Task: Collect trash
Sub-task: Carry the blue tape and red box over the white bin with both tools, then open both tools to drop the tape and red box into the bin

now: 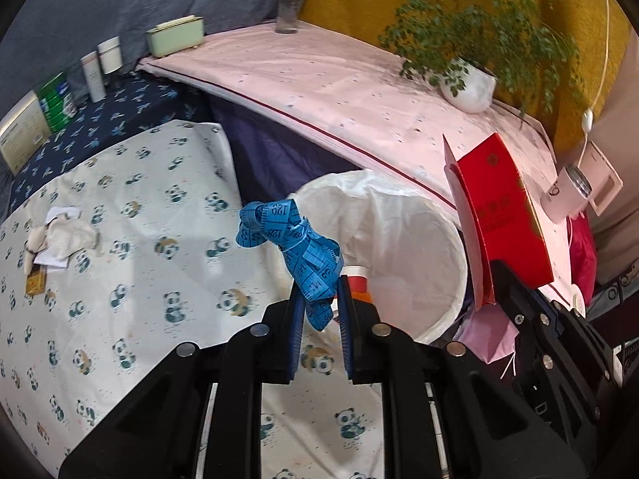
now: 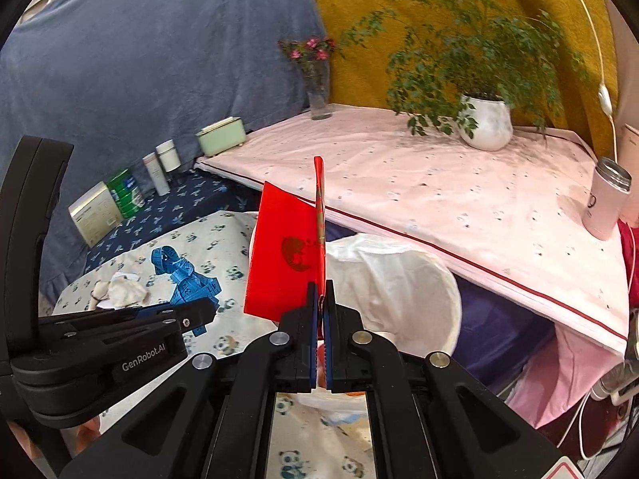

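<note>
Panda sheet, R tool [image 2: 319, 293] clamps upright red box [image 2: 285, 263], L tool [image 1: 319, 291] clamps tape [image 1: 297, 239]

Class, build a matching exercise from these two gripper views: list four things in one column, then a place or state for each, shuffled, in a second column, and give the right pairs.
Things
1. blue tape measure
2. red carton
3. potted plant
4. crumpled tissue

Places or states
A. standing on the pink-covered surface
B. clamped in the right gripper
C. lying on the panda-print sheet
D. bunched up and pinched in the left gripper

Pairs: 1-D, 2-B, 3-A, 4-C
</note>
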`<move>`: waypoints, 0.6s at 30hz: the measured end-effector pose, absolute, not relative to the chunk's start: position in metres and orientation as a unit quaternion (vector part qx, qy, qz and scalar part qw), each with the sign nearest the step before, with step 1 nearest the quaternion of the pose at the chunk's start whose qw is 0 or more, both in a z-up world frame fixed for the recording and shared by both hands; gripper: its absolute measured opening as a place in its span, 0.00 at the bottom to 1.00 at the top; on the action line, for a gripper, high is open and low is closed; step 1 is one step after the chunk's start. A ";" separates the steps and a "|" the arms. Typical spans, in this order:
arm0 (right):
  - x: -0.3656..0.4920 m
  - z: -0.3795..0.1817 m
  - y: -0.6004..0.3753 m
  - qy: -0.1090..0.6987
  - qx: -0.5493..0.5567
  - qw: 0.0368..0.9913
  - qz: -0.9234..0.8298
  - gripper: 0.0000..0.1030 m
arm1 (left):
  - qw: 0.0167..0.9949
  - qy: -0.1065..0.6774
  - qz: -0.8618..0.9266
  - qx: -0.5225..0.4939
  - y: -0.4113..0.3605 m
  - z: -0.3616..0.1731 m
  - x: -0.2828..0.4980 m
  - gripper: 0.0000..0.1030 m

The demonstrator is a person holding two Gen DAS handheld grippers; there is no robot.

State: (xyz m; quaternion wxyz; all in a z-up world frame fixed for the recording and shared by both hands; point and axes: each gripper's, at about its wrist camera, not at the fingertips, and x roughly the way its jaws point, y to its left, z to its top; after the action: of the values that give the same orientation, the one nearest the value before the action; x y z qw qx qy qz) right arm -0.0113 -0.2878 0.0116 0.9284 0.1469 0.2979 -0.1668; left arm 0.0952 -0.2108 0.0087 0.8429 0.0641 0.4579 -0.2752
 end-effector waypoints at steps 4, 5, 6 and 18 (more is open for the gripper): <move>-0.014 0.002 -0.304 0.305 0.154 0.923 -0.178 0.02 | 0.832 0.462 -0.297 0.077 -0.235 -0.003 0.098 0.16; -0.014 -0.001 -0.308 0.307 0.156 0.922 -0.180 0.02 | 0.830 0.463 -0.302 0.079 -0.241 -0.005 0.098 0.17; -0.014 -0.003 -0.312 0.309 0.158 0.921 -0.180 0.02 | 0.827 0.464 -0.306 0.082 -0.244 -0.007 0.098 0.17; 0.003 -0.019 -0.323 0.317 0.161 0.917 -0.183 0.12 | 0.848 0.441 -0.287 0.060 -0.239 -0.006 0.118 0.62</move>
State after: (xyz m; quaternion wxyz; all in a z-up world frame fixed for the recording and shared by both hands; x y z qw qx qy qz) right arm 0.0035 -0.3235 -0.0192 0.9168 0.1607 0.3167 -0.1826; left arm 0.1181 -0.2386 -0.0064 0.8481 0.0600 0.4411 -0.2875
